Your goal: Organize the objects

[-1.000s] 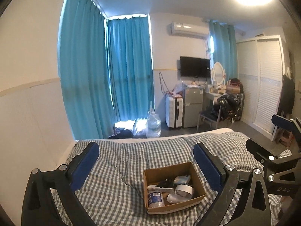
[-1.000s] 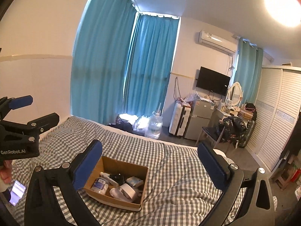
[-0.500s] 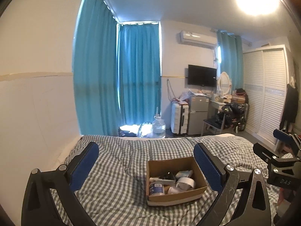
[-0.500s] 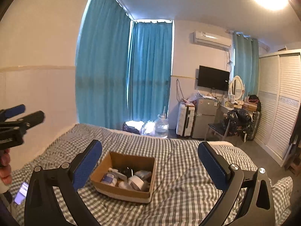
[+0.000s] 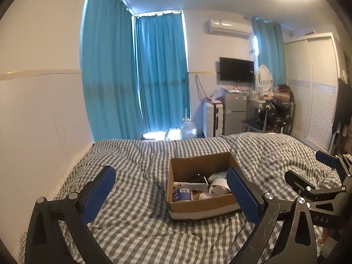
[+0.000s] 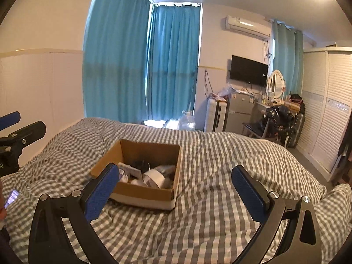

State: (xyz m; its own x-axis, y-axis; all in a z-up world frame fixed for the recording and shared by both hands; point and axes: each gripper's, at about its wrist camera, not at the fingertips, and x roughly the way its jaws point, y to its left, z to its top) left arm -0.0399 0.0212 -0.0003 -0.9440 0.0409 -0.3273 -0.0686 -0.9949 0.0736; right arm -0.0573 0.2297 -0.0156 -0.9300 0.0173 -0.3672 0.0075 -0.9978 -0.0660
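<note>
An open cardboard box (image 5: 202,206) (image 6: 140,194) sits on the grey checked bedcover (image 5: 136,215) (image 6: 220,176). Inside lie a blue-labelled jar (image 5: 182,194), a roll of white tape (image 6: 155,178) (image 5: 217,186) and several other small items. My left gripper (image 5: 169,194) is open and empty, close in front of the box, its right pad overlapping the box's right side. My right gripper (image 6: 173,190) is open and empty, just right of the box front. The right gripper also shows at the right edge of the left wrist view (image 5: 316,180); the left one shows at the left edge of the right wrist view (image 6: 15,127).
A white wall (image 5: 39,121) runs along the bed's left side. Beyond the bed foot stand blue curtains (image 5: 160,77), a water jug (image 5: 188,129), a suitcase (image 5: 212,118), a small fridge (image 5: 234,113) and a wardrobe (image 5: 316,92). A phone (image 6: 12,197) lies at the left.
Both grippers have moved forward and lower towards the box, which now looks larger and nearer. Both stay open and empty.
</note>
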